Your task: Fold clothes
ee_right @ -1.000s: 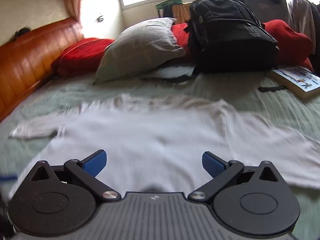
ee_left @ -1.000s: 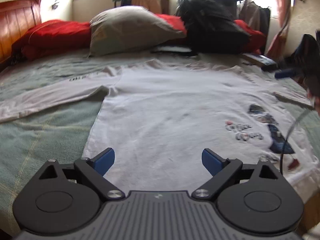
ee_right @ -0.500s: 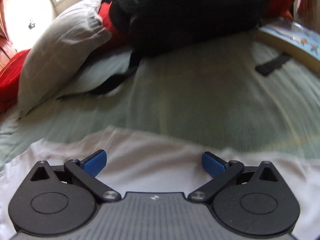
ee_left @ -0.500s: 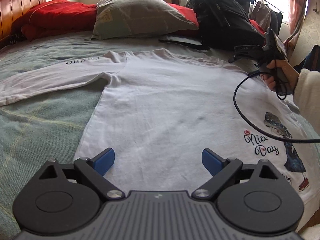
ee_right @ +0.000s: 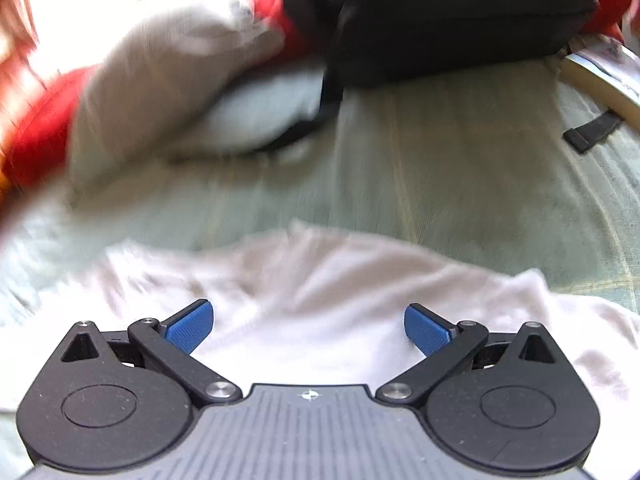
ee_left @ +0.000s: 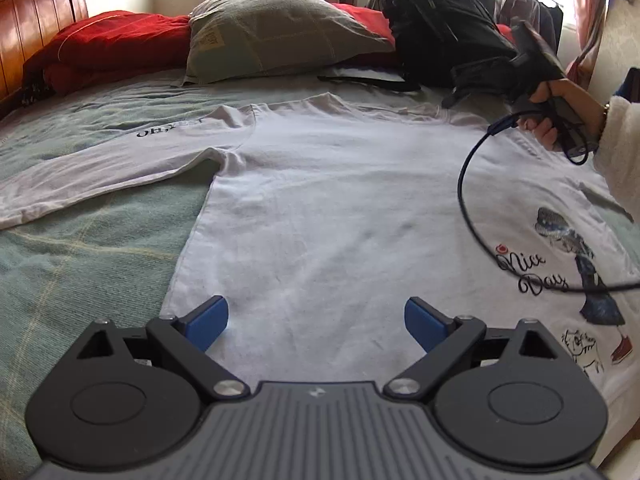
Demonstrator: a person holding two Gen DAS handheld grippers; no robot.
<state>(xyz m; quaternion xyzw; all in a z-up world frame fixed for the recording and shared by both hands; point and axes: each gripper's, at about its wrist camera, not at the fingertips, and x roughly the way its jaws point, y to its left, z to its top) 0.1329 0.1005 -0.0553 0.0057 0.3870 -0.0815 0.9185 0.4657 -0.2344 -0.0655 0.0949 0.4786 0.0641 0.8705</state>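
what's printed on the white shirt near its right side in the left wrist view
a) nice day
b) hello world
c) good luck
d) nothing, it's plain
a: the white shirt spread on the bed carries the cursive words "Nice Day" beside a drawn figure, to the right of the open left tool.

Motion blur smears the pillow [ee_right: 160, 92], perhaps also the shirt [ee_right: 320, 300] edge
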